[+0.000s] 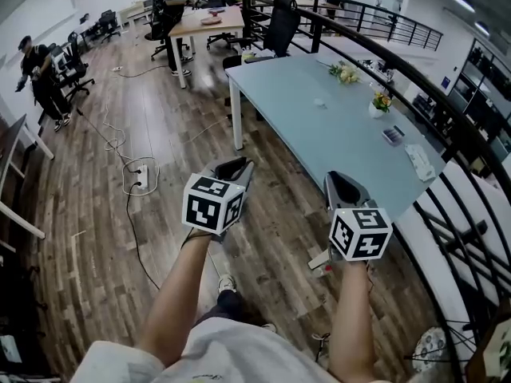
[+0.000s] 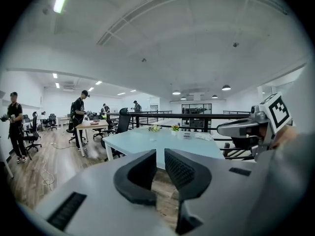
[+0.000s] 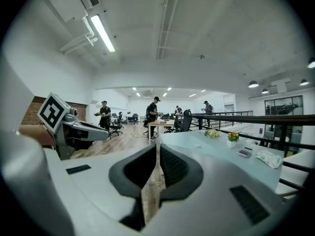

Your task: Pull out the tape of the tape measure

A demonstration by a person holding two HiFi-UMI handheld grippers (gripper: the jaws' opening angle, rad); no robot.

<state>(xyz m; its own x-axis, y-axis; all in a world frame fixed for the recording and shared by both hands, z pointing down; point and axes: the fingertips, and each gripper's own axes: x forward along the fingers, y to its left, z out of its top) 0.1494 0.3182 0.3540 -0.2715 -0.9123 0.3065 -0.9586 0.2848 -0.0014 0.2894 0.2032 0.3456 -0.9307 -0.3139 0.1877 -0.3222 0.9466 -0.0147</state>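
Setting: an open office with a wooden floor (image 1: pixel 88 238) is seen from above, over a person's two bare forearms
Left gripper (image 1: pixel 233 166): held out forwards over the floor, short of the table; its jaws are parted by a narrow gap and nothing is gripped between them
Right gripper (image 1: pixel 339 183): held beside the left one, close to the table's near end; its jaws are pressed together at the tips, with nothing clamped
Table (image 1: pixel 319 138): a long pale blue top on white legs, ahead of both grippers
Tape measure: cannot be picked out with certainty, and it is held by neither gripper; a small pale object (image 1: pixel 319 102) is seen lying near the middle of the table, too small to be named
Far edge of the table: a bunch of flowers (image 1: pixel 345 72), a flower pot (image 1: pixel 382 102), a dark flat object (image 1: pixel 393 135) and a crumpled white cloth (image 1: pixel 419 162) are set along the side by the black railing (image 1: pixel 447 126)
Left of the grippers: a white power strip (image 1: pixel 142 176) with trailing cables is laid on the floor
Background: people are seen standing by a wooden desk (image 1: pixel 211 21) and office chairs
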